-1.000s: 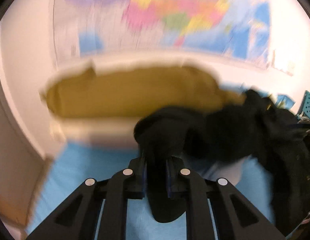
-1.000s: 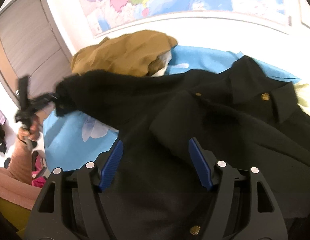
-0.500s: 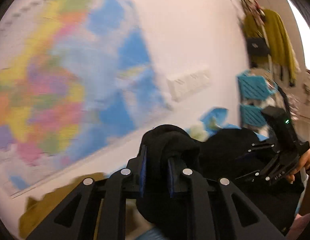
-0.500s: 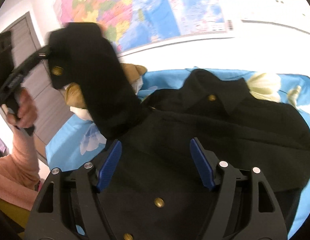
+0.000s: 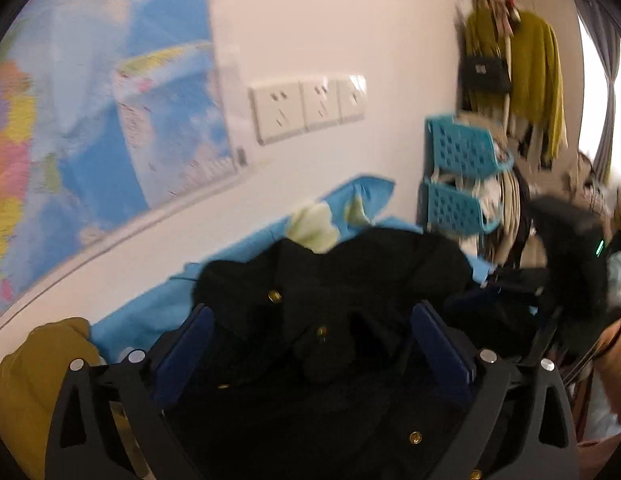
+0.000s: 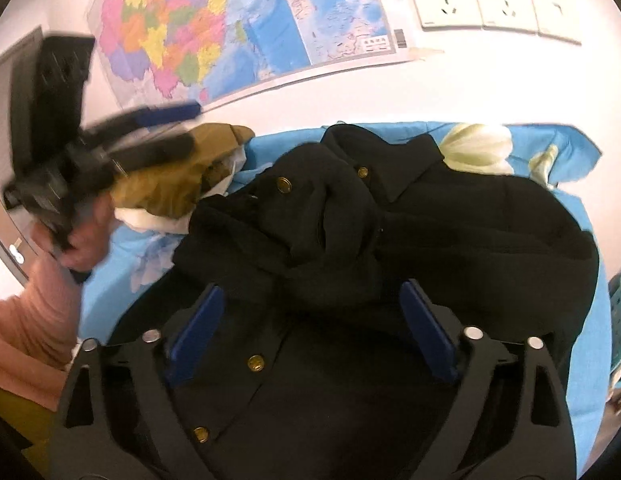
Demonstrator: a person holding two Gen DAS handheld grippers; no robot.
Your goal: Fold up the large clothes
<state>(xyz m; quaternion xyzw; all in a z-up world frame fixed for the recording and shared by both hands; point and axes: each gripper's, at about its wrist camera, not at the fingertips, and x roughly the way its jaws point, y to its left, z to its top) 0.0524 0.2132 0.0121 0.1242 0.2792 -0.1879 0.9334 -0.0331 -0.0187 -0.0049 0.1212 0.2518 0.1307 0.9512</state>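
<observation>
Two blue pads of the left gripper (image 5: 310,344) spread wide in the left wrist view, just opened, nothing pinched, black coat (image 5: 342,280) lying loose beneath and beyond toward 12 o'clock on the blue sheet (image 5: 246,248), right gripper (image 5: 522,300) at 3 o'clock. From the right wrist, right gripper (image 6: 310,332) likewise just widened and empty above the coat (image 6: 450,232), mustard garment (image 6: 170,184) at 10 o'clock, left gripper (image 6: 166,128) blurred beyond it.
</observation>
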